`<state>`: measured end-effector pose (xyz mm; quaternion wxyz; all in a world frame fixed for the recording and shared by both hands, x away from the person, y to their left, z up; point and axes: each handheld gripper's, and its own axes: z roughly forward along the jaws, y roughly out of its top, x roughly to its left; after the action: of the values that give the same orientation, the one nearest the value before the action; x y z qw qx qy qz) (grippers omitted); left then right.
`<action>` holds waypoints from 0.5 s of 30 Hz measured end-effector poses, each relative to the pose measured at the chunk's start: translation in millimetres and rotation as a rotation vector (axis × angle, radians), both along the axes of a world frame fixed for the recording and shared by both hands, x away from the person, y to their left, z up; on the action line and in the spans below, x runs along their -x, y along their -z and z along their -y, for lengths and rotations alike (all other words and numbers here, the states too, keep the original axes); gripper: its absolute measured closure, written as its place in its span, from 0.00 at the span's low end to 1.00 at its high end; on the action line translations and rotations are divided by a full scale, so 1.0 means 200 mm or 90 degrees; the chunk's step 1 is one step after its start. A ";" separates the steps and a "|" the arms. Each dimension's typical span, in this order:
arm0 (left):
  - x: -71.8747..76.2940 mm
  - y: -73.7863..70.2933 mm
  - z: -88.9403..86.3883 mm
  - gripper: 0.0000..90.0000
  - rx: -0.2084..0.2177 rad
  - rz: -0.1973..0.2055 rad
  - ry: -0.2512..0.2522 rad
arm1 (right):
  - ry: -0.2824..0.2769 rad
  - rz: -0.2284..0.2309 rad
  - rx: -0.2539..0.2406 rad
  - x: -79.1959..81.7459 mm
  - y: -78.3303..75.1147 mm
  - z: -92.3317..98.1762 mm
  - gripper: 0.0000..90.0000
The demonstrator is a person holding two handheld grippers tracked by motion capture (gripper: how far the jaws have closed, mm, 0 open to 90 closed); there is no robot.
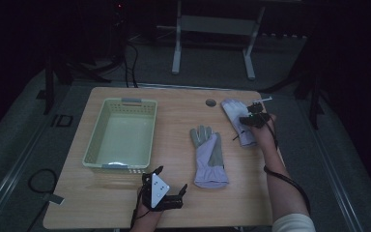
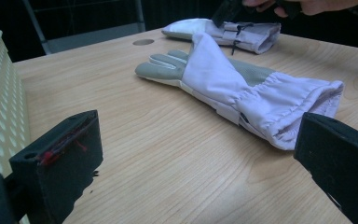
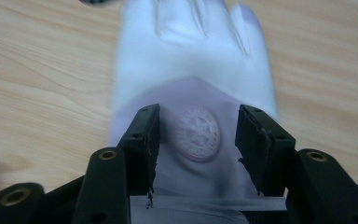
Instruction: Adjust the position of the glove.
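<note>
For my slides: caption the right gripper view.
Open right claw poised over a pale glove on the table.

The table (image 1: pixel 125 203) is pale wood with a fine, light-brown grain. The basket (image 1: pixel 92 145) is a pale yellow-green, its walls patterned with rows of small holes. The near glove (image 1: pixel 208 157) is lavender with grey fingers and a grey palm panel. The far glove (image 3: pixel 186 70) looks white at the fingers and lilac toward the cuff, bearing a round, faintly printed emblem (image 3: pixel 196 134), too blurred to read. Both grippers' jaws are black.
</note>
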<state>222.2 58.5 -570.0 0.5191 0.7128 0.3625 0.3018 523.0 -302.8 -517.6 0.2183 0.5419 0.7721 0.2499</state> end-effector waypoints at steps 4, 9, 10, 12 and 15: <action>0.00 0.00 0.00 0.01 0.002 0.002 -0.001 | 0.011 -0.029 -0.041 -0.01 0.07 0.03 0.64; 0.00 0.00 0.00 0.01 0.004 -0.003 0.001 | 0.012 -0.027 -0.032 0.00 0.06 0.00 0.77; 0.00 0.00 0.00 0.01 0.004 -0.003 0.002 | 0.014 -0.024 -0.030 0.00 0.06 -0.01 0.79; 0.00 0.00 0.00 0.01 0.003 0.000 0.001 | 0.024 -0.015 -0.028 0.02 0.05 -0.02 0.84; 0.00 0.00 0.00 0.01 0.002 0.000 0.002 | 0.032 -0.015 -0.052 0.04 0.03 0.00 0.86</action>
<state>222.2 58.7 -570.0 0.5206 0.7125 0.3621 0.3003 515.3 -301.8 -522.7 0.1930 0.5724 0.7502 0.2689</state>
